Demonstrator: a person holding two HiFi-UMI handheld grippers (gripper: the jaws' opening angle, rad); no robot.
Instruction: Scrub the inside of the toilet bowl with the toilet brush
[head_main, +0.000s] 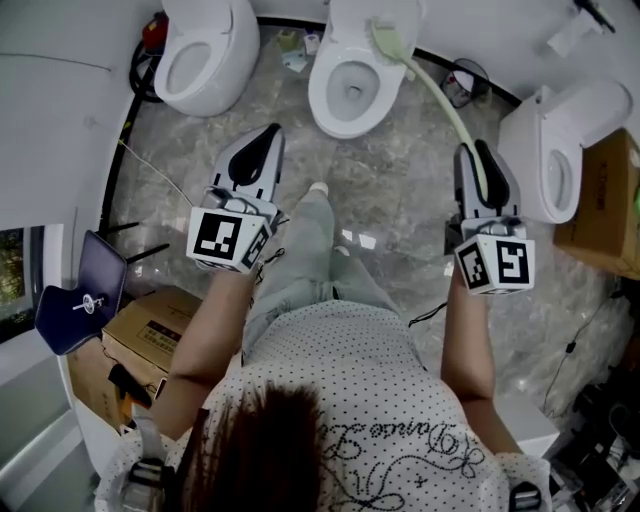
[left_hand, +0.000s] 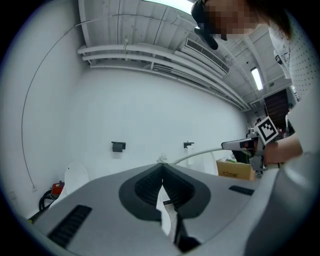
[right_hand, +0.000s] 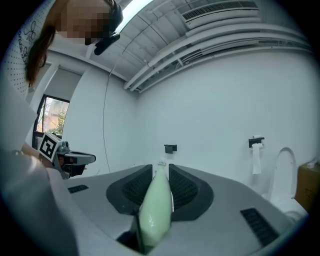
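The middle toilet stands open with a white bowl. A toilet brush with a long pale green handle runs up and left from my right gripper, which is shut on the handle's lower end. Its brush head hangs over the back rim of that toilet, outside the bowl's hollow. In the right gripper view the green handle fills the gap between the jaws. My left gripper is shut and holds nothing, pointing at the floor between the left and middle toilets; its jaws meet at the tip.
A second toilet stands at the far left and a third at the right. Cardboard boxes sit by the person's left side, another box at the right edge. A small bin stands behind the middle toilet. A toilet roll hangs on the wall.
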